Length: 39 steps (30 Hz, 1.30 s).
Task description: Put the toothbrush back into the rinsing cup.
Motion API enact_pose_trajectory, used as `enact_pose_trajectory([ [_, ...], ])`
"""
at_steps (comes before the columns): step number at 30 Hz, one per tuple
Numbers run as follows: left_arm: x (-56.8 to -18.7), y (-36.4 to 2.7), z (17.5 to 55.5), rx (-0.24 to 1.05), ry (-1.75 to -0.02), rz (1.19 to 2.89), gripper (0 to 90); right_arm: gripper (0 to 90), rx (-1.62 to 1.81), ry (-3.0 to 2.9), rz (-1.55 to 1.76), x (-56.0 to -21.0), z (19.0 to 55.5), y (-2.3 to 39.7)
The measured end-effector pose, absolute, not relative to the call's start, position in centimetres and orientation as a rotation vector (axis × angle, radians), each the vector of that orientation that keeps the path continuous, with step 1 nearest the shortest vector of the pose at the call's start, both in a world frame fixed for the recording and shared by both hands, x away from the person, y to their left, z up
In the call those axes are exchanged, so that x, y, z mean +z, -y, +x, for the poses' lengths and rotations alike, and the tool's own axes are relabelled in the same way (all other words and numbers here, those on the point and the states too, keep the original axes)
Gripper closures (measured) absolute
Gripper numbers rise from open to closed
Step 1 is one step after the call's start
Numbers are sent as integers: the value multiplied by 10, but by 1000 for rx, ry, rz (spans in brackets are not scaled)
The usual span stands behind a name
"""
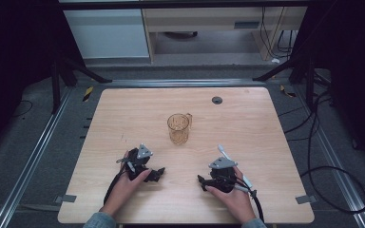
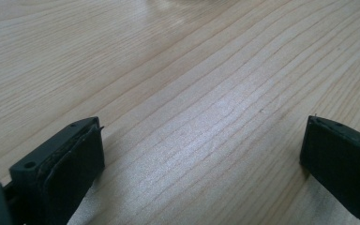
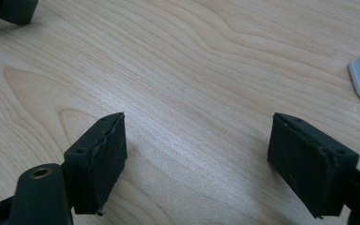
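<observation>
The left gripper (image 1: 158,174) and right gripper (image 1: 202,181) rest on the table (image 1: 247,128), jaws wide, holding nothing. The amber see-through cup (image 1: 178,128), upright with a handle, stands at 12 o'clock from them. A white spatula (image 1: 233,165) lies just beside the right gripper, at its 2 o'clock.

The high view is soft and low in detail; even overhead light falls on the table (image 1: 247,118), while the floor and corners around it sink into dark. In both gripper views a pale sheen crosses the wood, the near jaws blur, and short shadows lie beneath them.
</observation>
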<state>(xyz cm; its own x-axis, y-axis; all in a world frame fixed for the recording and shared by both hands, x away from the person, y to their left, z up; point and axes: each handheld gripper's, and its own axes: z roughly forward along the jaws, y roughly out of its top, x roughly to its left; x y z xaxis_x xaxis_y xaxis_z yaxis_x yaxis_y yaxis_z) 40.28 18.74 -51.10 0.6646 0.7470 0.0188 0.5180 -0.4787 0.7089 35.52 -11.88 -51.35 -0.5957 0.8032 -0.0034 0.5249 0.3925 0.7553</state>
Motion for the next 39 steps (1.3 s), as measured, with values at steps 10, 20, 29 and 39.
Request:
enact_pose_trajectory([
  [10,-511,-187,402,428,-972,2190,0,129,980,-2292,1142,-496,351,125],
  [20,-511,-187,402,429,-974,2190,0,169,792,-2321,1127,-432,348,178],
  [29,-511,-187,401,428,-974,2189,0,331,670,-2394,1213,-398,369,202],
  [39,-511,-187,401,430,-974,2186,0,370,570,-2468,1230,-360,392,207],
])
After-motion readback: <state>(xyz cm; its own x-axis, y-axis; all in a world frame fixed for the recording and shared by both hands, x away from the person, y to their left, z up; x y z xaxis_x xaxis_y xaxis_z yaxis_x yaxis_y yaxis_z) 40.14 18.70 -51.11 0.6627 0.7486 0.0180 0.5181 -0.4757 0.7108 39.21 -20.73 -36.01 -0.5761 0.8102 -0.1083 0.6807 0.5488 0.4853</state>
